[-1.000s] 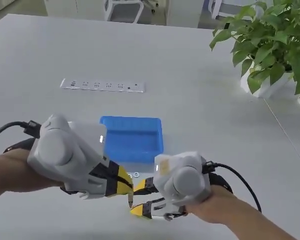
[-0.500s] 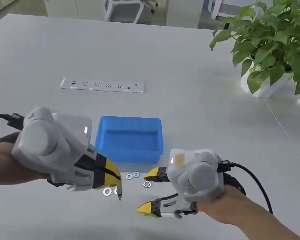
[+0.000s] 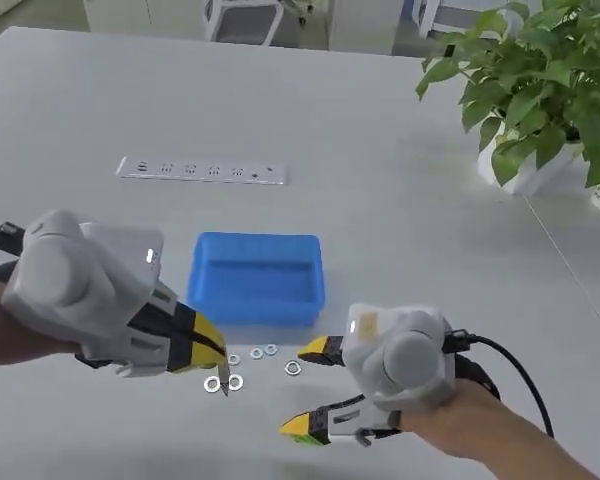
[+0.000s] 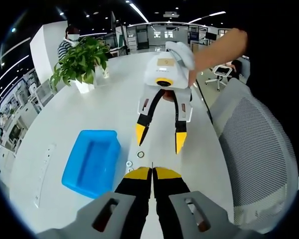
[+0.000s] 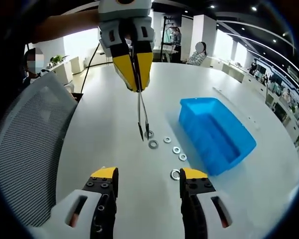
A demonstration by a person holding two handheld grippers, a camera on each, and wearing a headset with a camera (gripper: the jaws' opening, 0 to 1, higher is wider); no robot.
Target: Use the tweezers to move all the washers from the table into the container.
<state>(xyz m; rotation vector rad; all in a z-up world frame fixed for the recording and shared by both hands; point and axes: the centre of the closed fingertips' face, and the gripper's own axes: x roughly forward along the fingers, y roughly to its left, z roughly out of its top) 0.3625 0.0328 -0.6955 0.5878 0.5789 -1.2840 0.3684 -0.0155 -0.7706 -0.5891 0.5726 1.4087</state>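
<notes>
Left gripper (image 3: 212, 350), centre-left of head view: jaws pressed together on the tweezers (image 5: 140, 112), clamped at the handle end. Right gripper (image 3: 308, 390), lower centre: jaws spread wide, nothing in them. Six washers (image 3: 257, 353) lie loose on the table (image 3: 400, 200), scattered just below the blue container (image 3: 258, 278), which looks empty. The tweezer tips sit at the two leftmost washers, slightly parted; can't tell if they touch one. None lifted.

Risks, my read:
- Washers lie flat and thin, so the tips may skate off a rim and flick one away, or into its neighbour; those two sit nearly touching.
- A side load at the tips could twist the tweezers in the jaws.
- With too little squeeze, a washer drops short of the container.

Vs earlier frames: the grippers have pulled apart, left one going left in frame, right one right and lower. Washers they covered are now exposed. Power strip (image 3: 202, 170) and container hold position, so the camera barely moved.
</notes>
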